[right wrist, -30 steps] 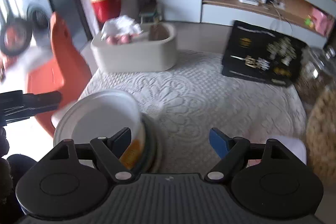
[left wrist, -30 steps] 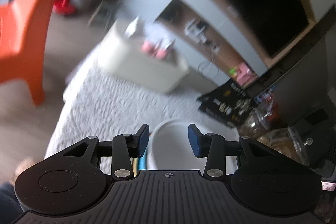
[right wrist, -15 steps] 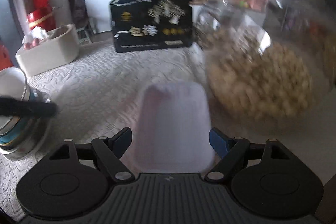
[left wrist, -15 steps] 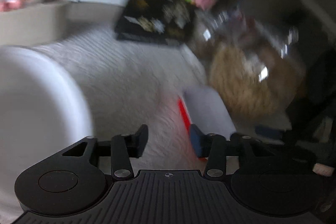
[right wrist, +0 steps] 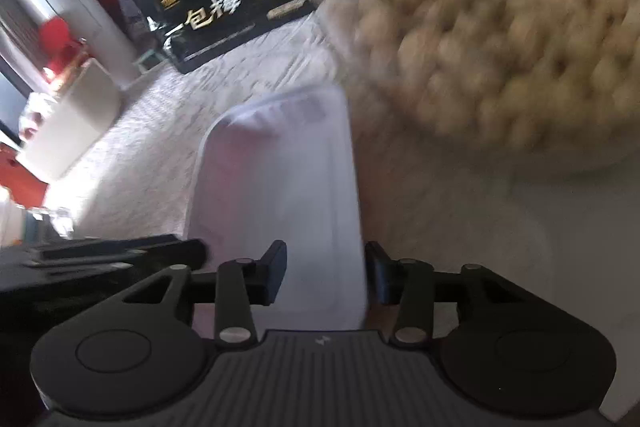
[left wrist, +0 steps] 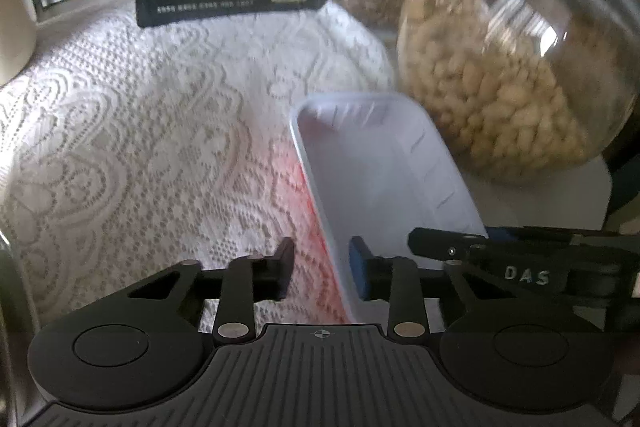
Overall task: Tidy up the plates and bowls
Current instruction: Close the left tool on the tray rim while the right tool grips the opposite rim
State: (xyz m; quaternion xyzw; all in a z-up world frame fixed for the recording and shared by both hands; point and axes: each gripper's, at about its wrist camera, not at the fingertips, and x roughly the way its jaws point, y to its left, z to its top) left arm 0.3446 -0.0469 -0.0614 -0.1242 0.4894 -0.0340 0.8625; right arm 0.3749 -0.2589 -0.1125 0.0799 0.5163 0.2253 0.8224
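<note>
Blurring hides my right gripper (right wrist: 324,277) contact; both jaws are closing, left gripper (left wrist: 322,273) straddling the rim of the white rectangular plastic tray (left wrist: 380,183) on the lace-covered worktop (left wrist: 140,131) beside a glass jar (left wrist: 516,67).

White rectangular plastic tray (left wrist: 384,179), shallow, rounded corners, short ribs moulded into its side walls, empty inside. Translucent-looking rim; underside edge shows red along the long left side. Sits on the lace-covered table (left wrist: 132,147) at its right part, long axis running away from the cameras, tilted so the left long edge looks raised in the left wrist view. Far short end lies just beside the base of a big glass jar of nuts. Near end: the left long rim passes between the left tool's fingers; in the right wrist view the same tray (right wrist: 280,195) fills the space between the right tool's fingers. Right view blurred, contact unclear.
</note>
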